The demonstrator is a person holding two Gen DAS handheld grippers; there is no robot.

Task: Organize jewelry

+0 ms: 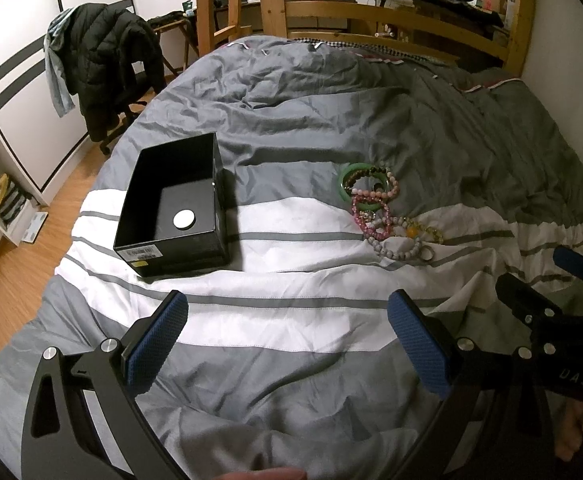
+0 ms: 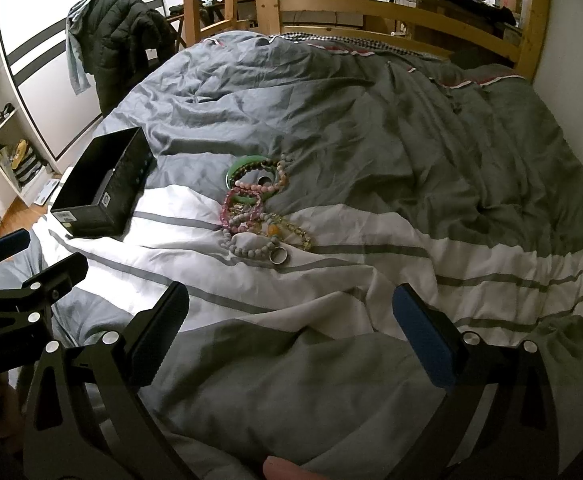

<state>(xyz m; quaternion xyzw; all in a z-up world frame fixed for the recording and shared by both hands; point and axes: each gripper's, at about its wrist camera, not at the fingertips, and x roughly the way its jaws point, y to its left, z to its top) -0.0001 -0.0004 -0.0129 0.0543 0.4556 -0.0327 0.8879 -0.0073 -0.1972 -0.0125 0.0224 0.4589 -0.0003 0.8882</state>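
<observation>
- The striped duvet (image 1: 291, 320) lies bare between both tongs and the things ahead, only creased.
- A black box (image 1: 175, 204) stands open-topped at centre left; its walls block any sideways entry.
- A bare strip of duvet separates it from the jewelry pile (image 1: 383, 208) at centre right.
- Right tongs (image 1: 563, 280) intrude at the left view's lower right edge.
- Beyond the pile, the bed is open up to the wooden headboard (image 2: 391, 16).

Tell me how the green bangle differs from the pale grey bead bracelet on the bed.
The green bangle is one smooth solid ring; the grey bead bracelet is a string of small round beads. The bangle lies at the far end of the jewelry pile on the dark grey stripe of the duvet; the bead bracelet lies at the near end on the white band. Both lie flat outside the black box, untouched.
</observation>
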